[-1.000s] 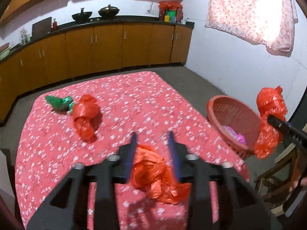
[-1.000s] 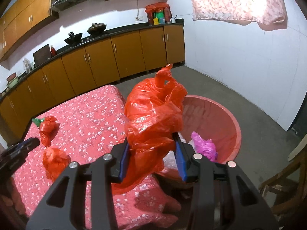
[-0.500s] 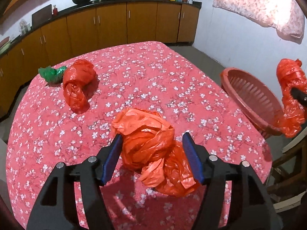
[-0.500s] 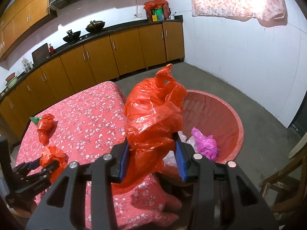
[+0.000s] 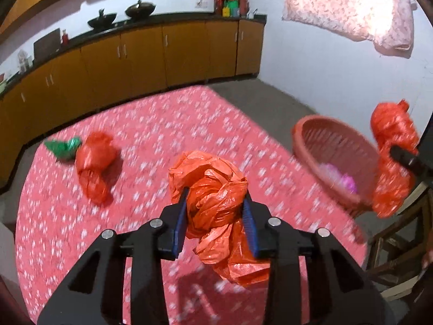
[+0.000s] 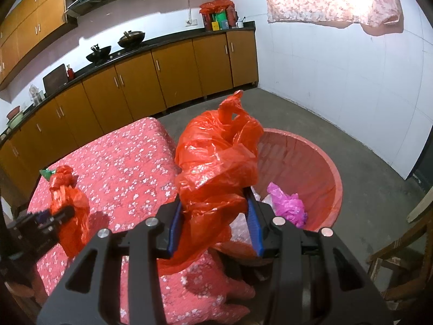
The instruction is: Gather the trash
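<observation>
Likely a home kitchen: wooden cabinets, woks on the counter.

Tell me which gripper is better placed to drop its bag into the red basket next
Right. The right gripper holds its red bag right at the basket rim, while the left gripper grips its orange bag over the table, farther from the basket.

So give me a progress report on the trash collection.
Done: a pink bag already lies in the red basket. In hand: the left gripper clamps one orange bag, the right gripper another beside the basket. Left: a red bag and green wrapper on the table.
</observation>
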`<state>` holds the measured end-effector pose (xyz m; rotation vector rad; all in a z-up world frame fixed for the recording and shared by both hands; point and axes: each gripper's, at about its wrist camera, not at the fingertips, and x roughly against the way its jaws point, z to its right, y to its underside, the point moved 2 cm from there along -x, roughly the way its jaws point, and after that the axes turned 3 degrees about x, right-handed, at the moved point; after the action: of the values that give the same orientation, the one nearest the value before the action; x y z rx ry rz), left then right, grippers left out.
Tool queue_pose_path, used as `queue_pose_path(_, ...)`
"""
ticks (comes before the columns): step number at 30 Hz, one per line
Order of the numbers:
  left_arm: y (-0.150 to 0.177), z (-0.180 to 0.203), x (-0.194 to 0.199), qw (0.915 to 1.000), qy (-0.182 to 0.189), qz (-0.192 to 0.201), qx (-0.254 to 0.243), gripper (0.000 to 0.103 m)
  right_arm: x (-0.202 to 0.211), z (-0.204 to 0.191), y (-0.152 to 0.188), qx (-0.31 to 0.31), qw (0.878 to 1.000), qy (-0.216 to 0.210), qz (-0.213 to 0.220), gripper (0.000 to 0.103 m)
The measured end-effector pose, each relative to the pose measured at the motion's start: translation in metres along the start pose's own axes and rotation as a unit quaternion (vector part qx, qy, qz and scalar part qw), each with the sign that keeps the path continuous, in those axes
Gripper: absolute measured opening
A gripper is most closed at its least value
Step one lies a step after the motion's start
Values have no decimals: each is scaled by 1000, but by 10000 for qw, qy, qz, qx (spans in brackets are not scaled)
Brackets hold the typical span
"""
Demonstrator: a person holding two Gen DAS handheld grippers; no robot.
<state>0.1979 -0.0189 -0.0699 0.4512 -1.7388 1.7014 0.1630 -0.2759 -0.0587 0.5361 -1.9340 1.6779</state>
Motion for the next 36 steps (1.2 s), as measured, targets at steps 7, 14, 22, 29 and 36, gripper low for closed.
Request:
queue_pose_path(7, -42, 42, 12, 9979, 470, 403, -182, 37, 8, 19, -15, -69, 9997, 154, 203, 41)
queue_pose_path(14, -62, 92, 10, 9930, 862, 587, -564, 37, 11, 38, -27, -43, 9988, 352, 335, 41)
queue_pose_path(22, -72, 140, -12, 9871, 1236, 527, -873, 37, 0, 64, -30, -77, 9974, 645, 298, 40)
queue_pose_path(29, -72, 169, -32, 9833, 1415, 421, -1066, 37, -15, 81, -33, -115, 9968, 747, 254, 40)
queue_pose_path(36, -68, 181, -56, 9828, 1445, 232, -1126, 37, -29, 97, -32, -107, 9966, 794, 210, 40)
